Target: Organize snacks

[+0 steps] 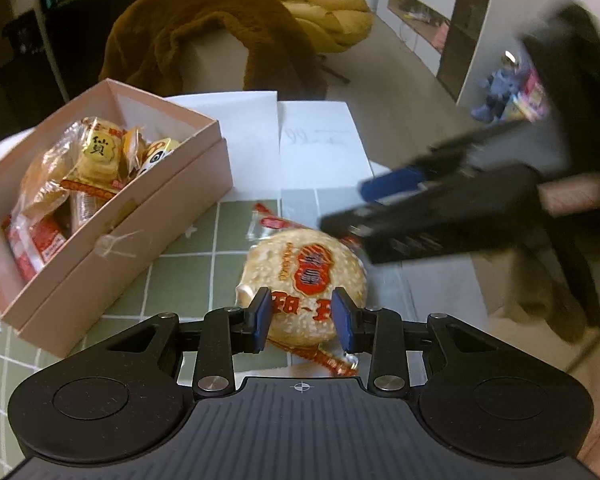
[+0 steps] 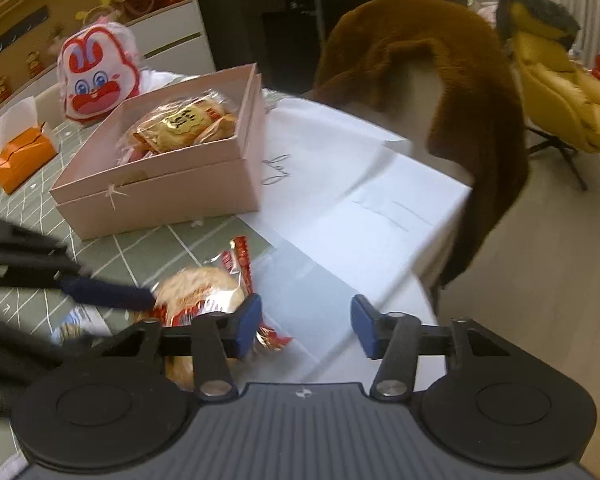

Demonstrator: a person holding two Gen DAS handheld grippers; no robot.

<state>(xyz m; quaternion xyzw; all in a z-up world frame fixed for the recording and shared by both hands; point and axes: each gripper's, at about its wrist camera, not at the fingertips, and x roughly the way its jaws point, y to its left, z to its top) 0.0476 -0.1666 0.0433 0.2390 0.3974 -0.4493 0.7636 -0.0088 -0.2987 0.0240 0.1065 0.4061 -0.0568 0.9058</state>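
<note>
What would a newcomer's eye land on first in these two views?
Probably the round rice cracker in its clear red-printed wrapper, lying on the green grid mat with the left tool poised around it. Next, the open pink box to its left, already filled with wrapped snacks. The right tool hangs open over white paper, nothing between its pads.

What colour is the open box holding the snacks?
Pale pink; the box shows best in the right wrist view.
</note>
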